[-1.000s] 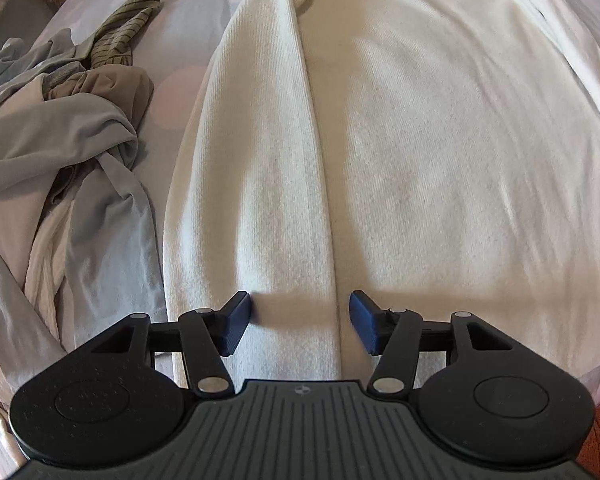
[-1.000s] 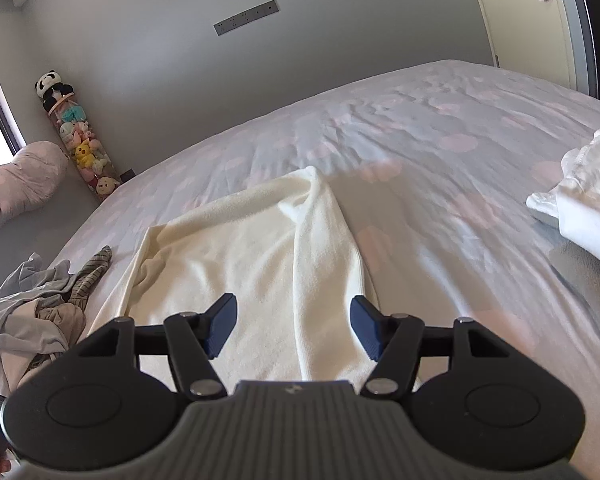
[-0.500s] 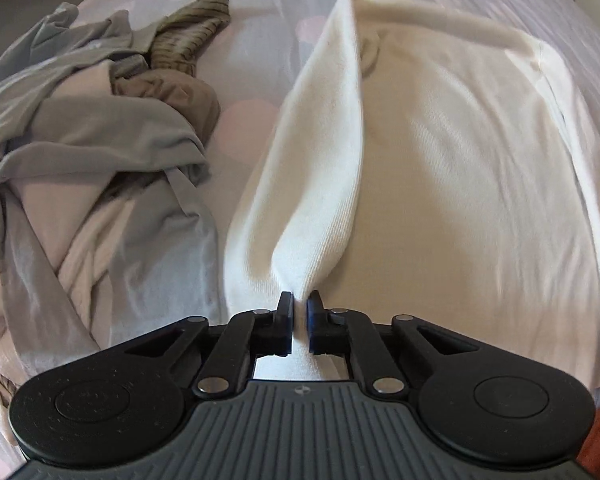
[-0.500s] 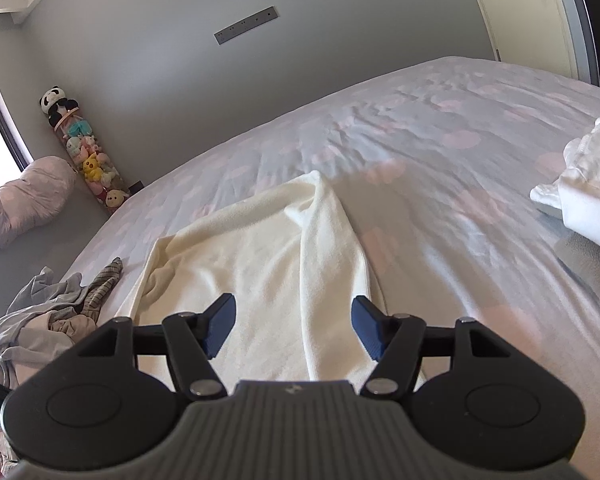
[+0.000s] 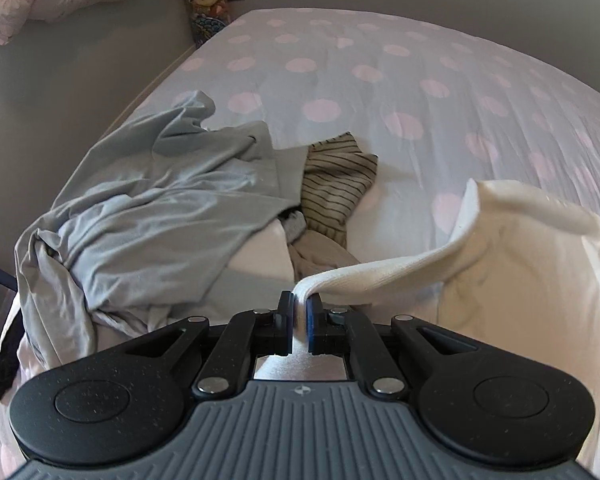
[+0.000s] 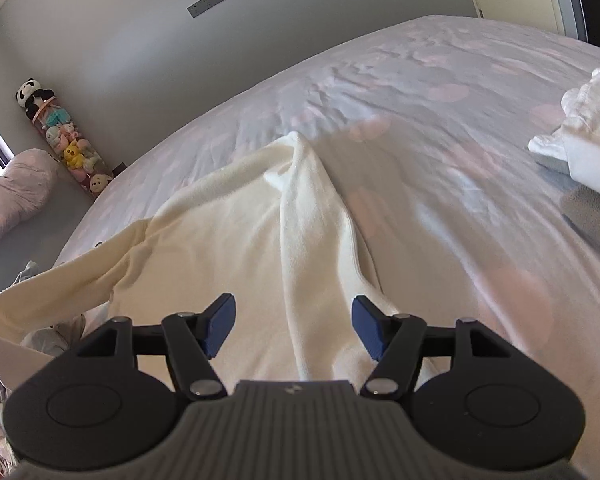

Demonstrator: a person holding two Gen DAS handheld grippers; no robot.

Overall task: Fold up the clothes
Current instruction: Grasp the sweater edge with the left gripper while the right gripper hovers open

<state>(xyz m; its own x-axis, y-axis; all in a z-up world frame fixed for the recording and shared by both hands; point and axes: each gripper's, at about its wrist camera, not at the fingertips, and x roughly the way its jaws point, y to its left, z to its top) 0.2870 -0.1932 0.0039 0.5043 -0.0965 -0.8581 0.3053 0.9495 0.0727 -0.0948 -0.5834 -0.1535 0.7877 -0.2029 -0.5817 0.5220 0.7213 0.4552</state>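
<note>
A cream knit sweater [image 6: 236, 240] lies spread on the bed with its right side folded in. My left gripper [image 5: 299, 314] is shut on the sweater's left sleeve [image 5: 380, 276] and holds it raised above the bed; the stretched sleeve also shows in the right wrist view [image 6: 60, 292]. My right gripper [image 6: 292, 320] is open and empty, with its fingers either side of the folded right strip [image 6: 316, 240] near the hem.
A pile of grey clothes [image 5: 148, 216] and a striped olive garment [image 5: 336, 184] lie left of the sweater. White folded clothes [image 6: 588, 136] sit at the bed's right. The dotted bedsheet [image 5: 380, 80] stretches beyond. Plush toys [image 6: 60, 132] stand by the wall.
My left gripper shut on the sweater's left sleeve, then lifted it up and off the bed. My right gripper stayed open over the hem.
</note>
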